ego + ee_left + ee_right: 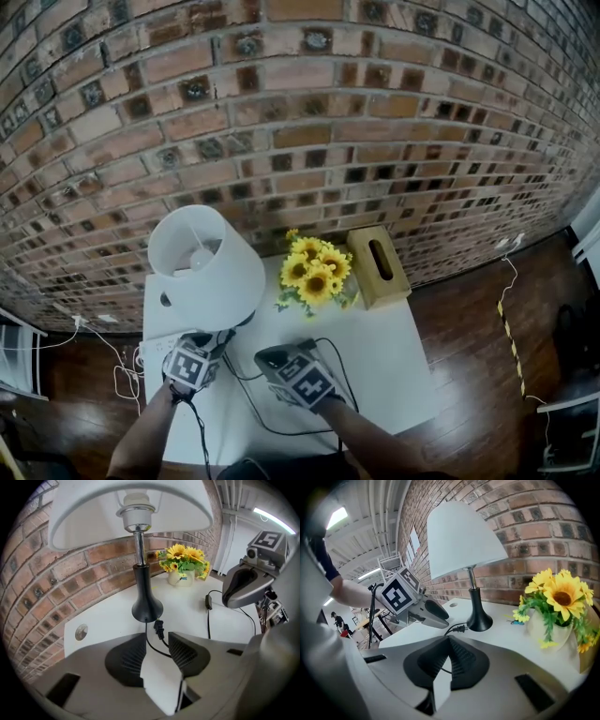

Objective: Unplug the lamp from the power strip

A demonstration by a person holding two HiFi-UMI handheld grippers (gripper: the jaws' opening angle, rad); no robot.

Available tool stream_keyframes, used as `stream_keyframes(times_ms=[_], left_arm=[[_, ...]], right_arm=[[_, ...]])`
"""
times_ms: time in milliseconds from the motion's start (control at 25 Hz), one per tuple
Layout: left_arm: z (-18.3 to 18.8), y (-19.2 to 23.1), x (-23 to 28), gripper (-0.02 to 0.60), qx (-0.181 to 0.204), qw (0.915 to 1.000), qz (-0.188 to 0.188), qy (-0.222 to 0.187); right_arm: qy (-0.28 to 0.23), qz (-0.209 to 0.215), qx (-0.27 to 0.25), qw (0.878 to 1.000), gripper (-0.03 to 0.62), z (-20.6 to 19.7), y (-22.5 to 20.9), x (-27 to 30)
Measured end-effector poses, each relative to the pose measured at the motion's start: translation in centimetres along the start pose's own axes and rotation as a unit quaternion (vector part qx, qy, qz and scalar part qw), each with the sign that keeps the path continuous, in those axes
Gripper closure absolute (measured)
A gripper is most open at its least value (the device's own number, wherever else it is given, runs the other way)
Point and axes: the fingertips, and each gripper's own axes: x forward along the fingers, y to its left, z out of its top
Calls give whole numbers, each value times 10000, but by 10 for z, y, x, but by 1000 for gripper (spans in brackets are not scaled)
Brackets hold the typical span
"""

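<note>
Now the plug [159, 626] lies beside the lamp [141, 581] — left gripper [157, 633] jaws apart.

White table [394, 349], lamp [206, 258], sunflowers [315, 272], wooden tissue box [378, 266], black cord [208, 623]

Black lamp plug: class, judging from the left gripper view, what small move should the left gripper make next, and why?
Probably draw the left gripper up and away: the black two-prong plug lies free on the white table beside the black lamp base, and the jaws stand open around its thin black cord, pressing nothing.
</note>
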Motion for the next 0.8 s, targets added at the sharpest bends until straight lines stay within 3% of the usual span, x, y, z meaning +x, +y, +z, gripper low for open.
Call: stream_keyframes(times_ms=[240,480,800], left_arm=[[-5,-5,-10,420,-141,9999,-59,-36],[-10,-6,-22,433,-953,9948,-216,-298],[-17,-5,-36,470,-1362,9892,-228,-486]], right_arm=[[32,103,-71,9999,594,-1,6,-1],[61,368,-212,9991,594,7,23,5],[24,481,-246,9985,594,10,32,11]])
